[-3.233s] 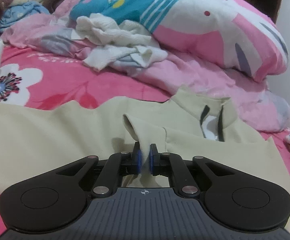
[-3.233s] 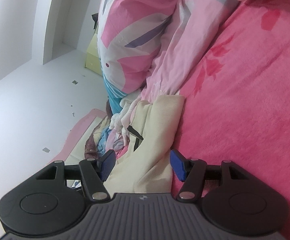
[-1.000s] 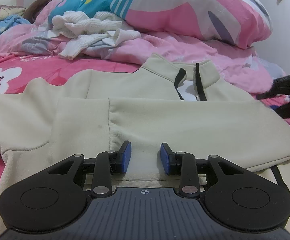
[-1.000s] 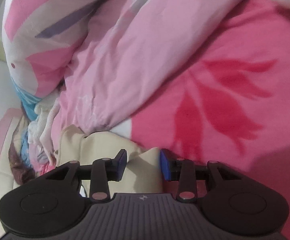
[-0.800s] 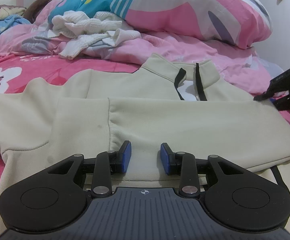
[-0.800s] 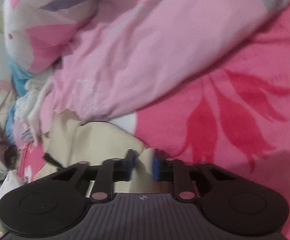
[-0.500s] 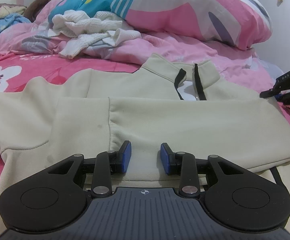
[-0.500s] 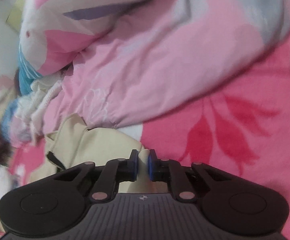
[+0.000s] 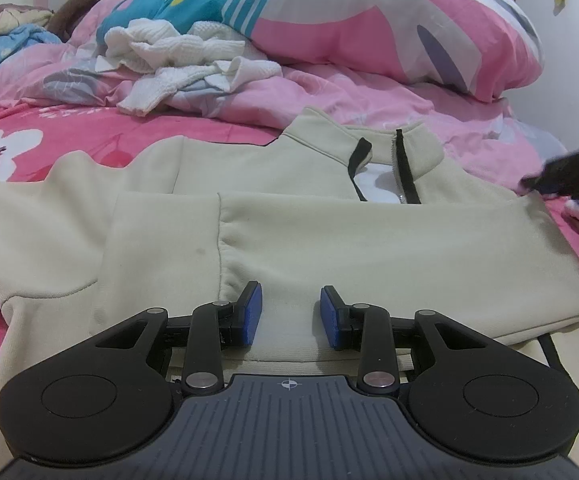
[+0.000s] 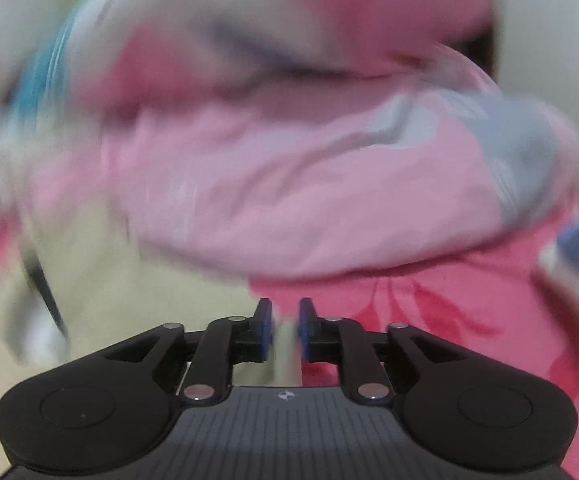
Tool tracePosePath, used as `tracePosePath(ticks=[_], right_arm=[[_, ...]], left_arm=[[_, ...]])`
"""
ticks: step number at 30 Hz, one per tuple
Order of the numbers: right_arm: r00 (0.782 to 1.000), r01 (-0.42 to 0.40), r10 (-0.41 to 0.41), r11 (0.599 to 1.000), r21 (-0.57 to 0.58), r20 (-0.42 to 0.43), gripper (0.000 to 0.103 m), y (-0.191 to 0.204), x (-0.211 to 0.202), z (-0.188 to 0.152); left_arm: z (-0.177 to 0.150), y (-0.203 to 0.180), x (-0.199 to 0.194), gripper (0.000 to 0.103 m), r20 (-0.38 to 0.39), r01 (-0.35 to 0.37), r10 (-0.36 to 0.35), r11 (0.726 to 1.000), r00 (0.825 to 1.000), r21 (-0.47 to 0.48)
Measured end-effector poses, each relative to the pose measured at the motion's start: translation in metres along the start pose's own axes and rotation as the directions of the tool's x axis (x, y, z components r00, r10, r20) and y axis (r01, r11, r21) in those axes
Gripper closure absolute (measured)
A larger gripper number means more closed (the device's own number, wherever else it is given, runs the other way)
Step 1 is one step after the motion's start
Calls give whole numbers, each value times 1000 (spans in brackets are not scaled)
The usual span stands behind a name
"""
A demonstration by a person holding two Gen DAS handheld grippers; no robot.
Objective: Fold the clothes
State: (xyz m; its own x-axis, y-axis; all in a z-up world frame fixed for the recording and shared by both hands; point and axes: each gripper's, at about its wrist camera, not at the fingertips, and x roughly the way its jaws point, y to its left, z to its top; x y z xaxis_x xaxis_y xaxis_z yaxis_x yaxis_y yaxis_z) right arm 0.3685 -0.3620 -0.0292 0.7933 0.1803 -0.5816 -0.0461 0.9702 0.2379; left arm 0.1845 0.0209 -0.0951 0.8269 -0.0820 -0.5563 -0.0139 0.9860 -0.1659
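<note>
A cream fleece pullover with a short black-trimmed zip collar lay spread flat on a bed covered by a bright pink floral sheet, filling the middle of the left wrist view from 9 o'clock across to 3 o'clock. One sleeve was folded across the chest, its ribbed cuff ending left of centre. The left gripper hovered low over the sleeve at 6 o'clock, its 2 blue-padded fingers spread apart with only fabric beneath the gap and nothing clamped between them. Behind the collar, toward 12 o'clock, a pale pink quilt was bunched up, with a crumpled white knitted garment lying on it at 11 o'clock and a big pink, white and teal patterned pillow above. At 3 o'clock a blurred dark shape, the right gripper, sat at the shoulder edge of the pullover. The right wrist view was heavily smeared by motion: its fingers stood nearly together around a thin pale strip of cream cloth, pinching the pullover's edge, with the pink sheet to the right and the quilt ahead.
</note>
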Motion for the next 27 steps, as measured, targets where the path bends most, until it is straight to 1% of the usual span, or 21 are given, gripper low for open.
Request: tracePosePath(ticks=[1,2,3,5,8,10,11,13,14,16,17,19,25,26,27], right_arm=[[999,-32,32,995,93,2,69,-15,-5,5],[998,-63,64,982,180,1,67,-31,-10,8],[996,-88,90,964,251,2,67,-45,-15,10],[992,-123,130,936,329,3,67,-63,-24,10],[984,-165,178,934,316,-11,68,-61,-34,6],[982,-166,184,953,251,-50,70,-46,-32,2],[981,-162,181,963,216,-68,73,-39,-30,-1],[984,-145,159,978,153,-83,75,-22,-25,-8],[987,-134,144,983,128,-76,78,-16,-25,-10],[994,-104,108,990,93,-34,80,-6,-29,-12],[995,-102,104,992,77,-15,80,-1,-33,-13],[991,-131,131,990,48,4,80,7,-45,-15],[981,-176,176,984,3,-81,80,16,-54,-33],[980,-170,170,985,9,-103,80,14,-48,-36],[980,-145,148,989,32,-136,80,9,-32,-38]], left_arm=[[0,0,0,71,0,1,-1,1000,1000,0],[0,0,0,71,0,2,-2,1000,1000,-2],[0,1,0,71,1,3,-3,1000,1000,-3],[0,1,0,71,2,5,-5,1000,1000,-6],[0,1,0,71,2,4,-4,1000,1000,-7],[0,1,0,71,2,3,-3,1000,1000,-5],[0,1,0,71,2,2,-2,1000,1000,-5],[0,2,0,71,3,2,-2,1000,1000,-5],[0,2,1,71,3,2,-2,1000,1000,-4],[-1,1,0,71,3,2,-2,1000,1000,-3],[-1,1,0,71,3,2,-2,1000,1000,-4],[-1,2,1,71,4,3,-3,1000,1000,-5],[-1,4,1,71,9,13,-13,1000,1000,-21],[-1,4,1,71,9,14,-14,1000,1000,-23],[-1,5,1,71,9,16,-16,1000,1000,-25]])
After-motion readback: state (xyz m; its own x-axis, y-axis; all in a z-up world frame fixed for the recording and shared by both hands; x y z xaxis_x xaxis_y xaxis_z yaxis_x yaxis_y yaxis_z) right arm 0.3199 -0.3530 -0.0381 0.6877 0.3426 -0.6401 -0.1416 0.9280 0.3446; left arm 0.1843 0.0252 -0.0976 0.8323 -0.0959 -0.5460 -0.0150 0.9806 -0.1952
